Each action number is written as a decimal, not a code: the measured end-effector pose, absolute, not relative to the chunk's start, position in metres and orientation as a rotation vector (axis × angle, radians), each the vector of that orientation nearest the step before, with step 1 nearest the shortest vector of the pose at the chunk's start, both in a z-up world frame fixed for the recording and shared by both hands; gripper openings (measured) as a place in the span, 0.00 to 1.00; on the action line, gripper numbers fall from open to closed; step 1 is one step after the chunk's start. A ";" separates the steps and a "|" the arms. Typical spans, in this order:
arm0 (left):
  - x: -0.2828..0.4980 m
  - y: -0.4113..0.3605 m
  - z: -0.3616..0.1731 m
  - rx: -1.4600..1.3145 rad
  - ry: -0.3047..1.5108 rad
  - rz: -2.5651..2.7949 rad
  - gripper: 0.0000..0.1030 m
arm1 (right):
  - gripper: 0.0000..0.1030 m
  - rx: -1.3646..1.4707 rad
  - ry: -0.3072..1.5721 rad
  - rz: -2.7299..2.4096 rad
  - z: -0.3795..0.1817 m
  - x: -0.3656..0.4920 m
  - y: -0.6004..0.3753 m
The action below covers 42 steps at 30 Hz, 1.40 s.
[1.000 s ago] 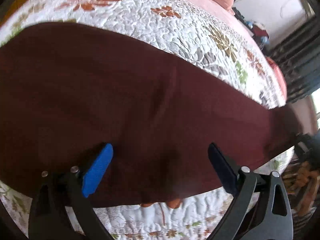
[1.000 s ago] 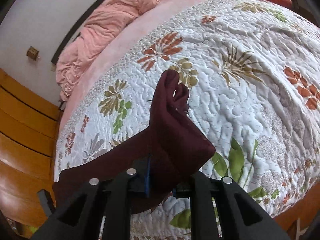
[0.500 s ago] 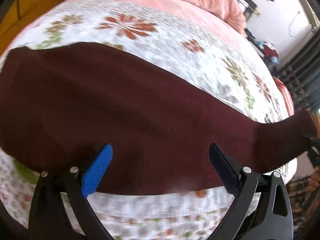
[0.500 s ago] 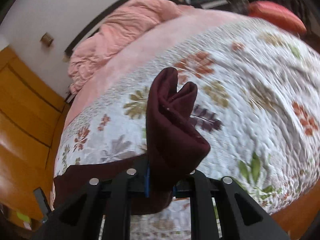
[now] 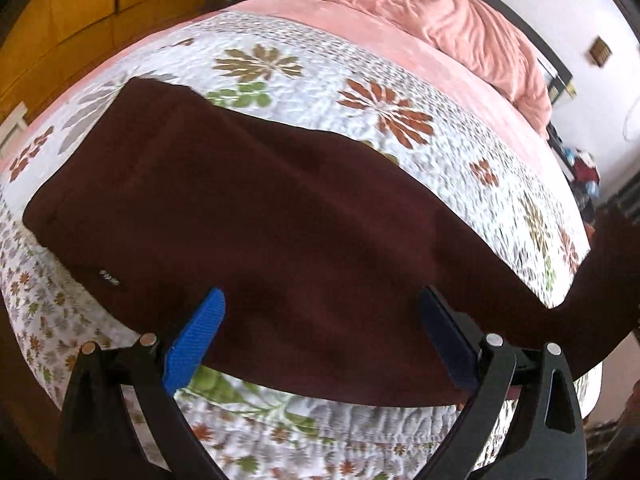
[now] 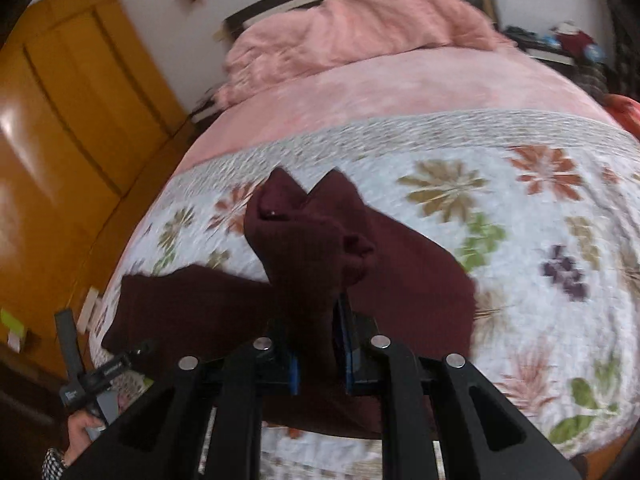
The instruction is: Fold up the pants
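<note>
Dark maroon pants (image 5: 280,216) lie flat along the floral quilt, waistband end with a small label at the left. My left gripper (image 5: 320,320) hovers open over their near edge, blue pads wide apart, holding nothing. My right gripper (image 6: 318,344) is shut on the bunched leg end of the pants (image 6: 308,236) and holds it lifted above the rest of the pants (image 6: 192,308), which stay on the bed. That lifted end shows at the right edge of the left wrist view (image 5: 608,272).
The floral quilt (image 5: 400,128) covers the bed over a pink sheet (image 6: 400,84). A crumpled pink blanket (image 6: 352,28) lies at the headboard. Orange wooden cabinets (image 6: 68,120) stand left of the bed. Clutter sits on a bedside stand (image 6: 568,40).
My right gripper has carried the leg end up and toward the waistband side. Both views have swung toward the headboard. The left gripper stays open over the pants.
</note>
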<state>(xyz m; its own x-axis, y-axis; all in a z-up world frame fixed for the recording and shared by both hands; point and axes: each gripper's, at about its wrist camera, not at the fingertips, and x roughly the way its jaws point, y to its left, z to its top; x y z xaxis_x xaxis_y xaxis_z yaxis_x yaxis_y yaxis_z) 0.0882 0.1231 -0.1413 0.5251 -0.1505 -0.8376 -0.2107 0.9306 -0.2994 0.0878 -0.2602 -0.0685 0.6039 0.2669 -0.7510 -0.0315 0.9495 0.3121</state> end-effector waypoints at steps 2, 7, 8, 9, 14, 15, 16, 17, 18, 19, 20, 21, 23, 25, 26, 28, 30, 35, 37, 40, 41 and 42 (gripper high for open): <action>0.087 0.131 -0.141 -0.404 1.020 0.048 0.94 | 0.15 0.257 0.933 0.211 -0.078 0.092 -0.236; 0.084 0.149 -0.140 -0.433 1.011 0.082 0.94 | 0.15 0.184 0.973 0.293 -0.107 0.098 -0.180; 0.083 0.152 -0.141 -0.438 1.011 0.088 0.94 | 0.15 0.176 0.976 0.312 -0.111 0.097 -0.170; 0.082 0.157 -0.141 -0.445 1.010 0.095 0.94 | 0.15 0.168 0.979 0.339 -0.116 0.097 -0.157; 0.078 0.171 -0.142 -0.473 1.006 0.127 0.94 | 0.15 0.121 0.987 0.440 -0.134 0.096 -0.109; 0.077 0.174 -0.143 -0.480 1.007 0.134 0.94 | 0.15 0.106 1.002 0.444 -0.139 0.098 -0.102; 0.076 0.176 -0.143 -0.484 1.008 0.137 0.94 | 0.17 0.084 1.027 0.443 -0.148 0.100 -0.093; 0.075 0.178 -0.144 -0.489 1.010 0.141 0.94 | 0.19 0.071 1.045 0.439 -0.154 0.101 -0.089; 0.075 0.179 -0.145 -0.492 1.012 0.143 0.94 | 0.30 0.060 1.077 0.447 -0.165 0.103 -0.083; 0.074 0.180 -0.146 -0.493 1.014 0.146 0.94 | 0.41 0.067 1.113 0.469 -0.174 0.103 -0.080; 0.074 0.181 -0.146 -0.493 1.016 0.148 0.94 | 0.43 0.078 1.137 0.491 -0.181 0.103 -0.079; 0.074 0.181 -0.146 -0.493 1.018 0.148 0.94 | 0.45 0.087 1.147 0.512 -0.183 0.101 -0.079; 0.074 0.181 -0.143 -0.495 1.015 0.146 0.94 | 0.53 0.123 1.136 0.574 -0.177 0.093 -0.086; 0.076 0.176 -0.138 -0.492 1.002 0.130 0.94 | 0.57 0.231 1.146 0.644 -0.163 0.087 -0.109; 0.078 0.173 -0.137 -0.490 0.998 0.114 0.94 | 0.57 0.269 1.124 0.650 -0.152 0.084 -0.126; 0.082 0.157 -0.131 -0.470 0.992 0.064 0.94 | 0.58 0.304 1.086 0.606 -0.137 0.080 -0.158; 0.087 0.135 -0.129 -0.433 0.995 0.011 0.94 | 0.58 0.309 1.097 0.473 -0.129 0.080 -0.198; 0.098 0.083 -0.141 -0.281 1.037 -0.029 0.94 | 0.59 0.296 1.179 0.234 -0.149 0.080 -0.276; 0.102 0.069 -0.155 -0.220 1.091 -0.012 0.94 | 0.59 0.309 1.239 0.193 -0.167 0.079 -0.292; 0.106 0.063 -0.182 -0.193 1.200 0.008 0.94 | 0.59 0.377 1.292 0.213 -0.195 0.078 -0.298; 0.105 0.065 -0.187 -0.199 1.203 0.009 0.94 | 0.59 0.425 1.301 0.233 -0.204 0.078 -0.298; 0.104 0.067 -0.189 -0.198 1.194 0.006 0.95 | 0.58 0.470 1.310 0.257 -0.210 0.080 -0.299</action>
<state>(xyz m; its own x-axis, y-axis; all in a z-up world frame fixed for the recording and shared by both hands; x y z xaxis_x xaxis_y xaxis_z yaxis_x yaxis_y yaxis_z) 0.1037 0.0673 -0.1894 0.3698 -0.0994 -0.9238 -0.1095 0.9827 -0.1496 0.0800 -0.2992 -0.2104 0.2484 0.4390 -0.8635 0.0803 0.8790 0.4700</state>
